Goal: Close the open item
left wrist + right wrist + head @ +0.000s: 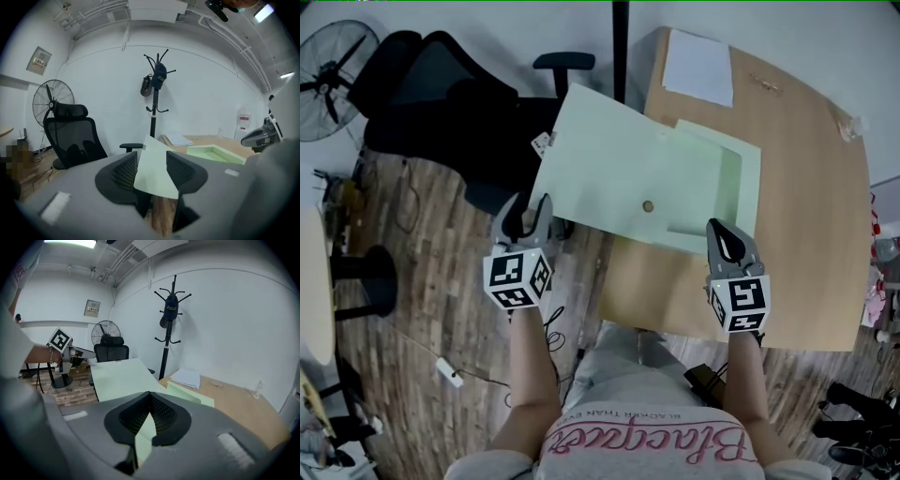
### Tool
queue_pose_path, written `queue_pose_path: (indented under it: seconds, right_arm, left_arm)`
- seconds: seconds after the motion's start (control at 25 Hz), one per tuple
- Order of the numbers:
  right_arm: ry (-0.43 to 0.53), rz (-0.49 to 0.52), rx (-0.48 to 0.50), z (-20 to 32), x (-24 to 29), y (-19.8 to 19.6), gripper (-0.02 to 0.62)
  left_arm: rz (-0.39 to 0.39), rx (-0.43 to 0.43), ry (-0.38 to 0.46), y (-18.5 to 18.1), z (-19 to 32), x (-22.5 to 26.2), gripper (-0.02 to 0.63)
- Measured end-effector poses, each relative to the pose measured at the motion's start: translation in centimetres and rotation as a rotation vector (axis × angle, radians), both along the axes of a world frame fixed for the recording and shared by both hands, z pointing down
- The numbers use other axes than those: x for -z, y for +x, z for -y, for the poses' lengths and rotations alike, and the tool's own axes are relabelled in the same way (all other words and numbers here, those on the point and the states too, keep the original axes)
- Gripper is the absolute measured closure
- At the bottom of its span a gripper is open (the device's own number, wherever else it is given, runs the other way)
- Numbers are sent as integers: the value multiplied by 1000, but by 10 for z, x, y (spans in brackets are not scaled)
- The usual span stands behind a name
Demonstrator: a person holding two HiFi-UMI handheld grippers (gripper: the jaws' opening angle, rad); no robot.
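Pale-green box point(748, 178) — lid point(600, 159) (broad) open

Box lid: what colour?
Pale green lid; head view shows it best.

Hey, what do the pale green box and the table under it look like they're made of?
Pale green box: probably cardboard or thin board, matte. Its lid is a thin flat panel with crisp edges and no shine. Table: wood or wood-look laminate with a smooth satin finish. It is light brown with faint grain, but solid wood and veneer can't be told apart here.
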State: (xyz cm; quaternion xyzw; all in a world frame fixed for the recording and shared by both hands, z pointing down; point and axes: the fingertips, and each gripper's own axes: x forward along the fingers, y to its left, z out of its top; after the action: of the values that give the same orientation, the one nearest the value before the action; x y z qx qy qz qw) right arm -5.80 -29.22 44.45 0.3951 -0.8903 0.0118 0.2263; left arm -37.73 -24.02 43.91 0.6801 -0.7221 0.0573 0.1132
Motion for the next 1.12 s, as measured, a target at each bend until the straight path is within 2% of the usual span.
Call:
queue_pose_path:
  seconds: [0.12,0.28,0.52,0.84,1.12]
  right_arm:
    - [-6,-23,-2,-1,-6,-9,592]
    - [-14,-56,8,-8,-15,-20,592]
    - [-5,-103,9,-16,-18,-27,592]
    - [25,-129,-5,-14,-12,-9,592]
    - [64,-115,-9,-6,6,11,592]
  left_arm:
    - [-39,-16,-44,-6,2,-19,357]
    - [-79,-45,-65,-9,2,-36,345]
    - [-192,-125,-59,0,7,-48,333]
    - [-205,-162,8,14,17,-29,326]
    - [-216,-169,51,34,22,-6,275]
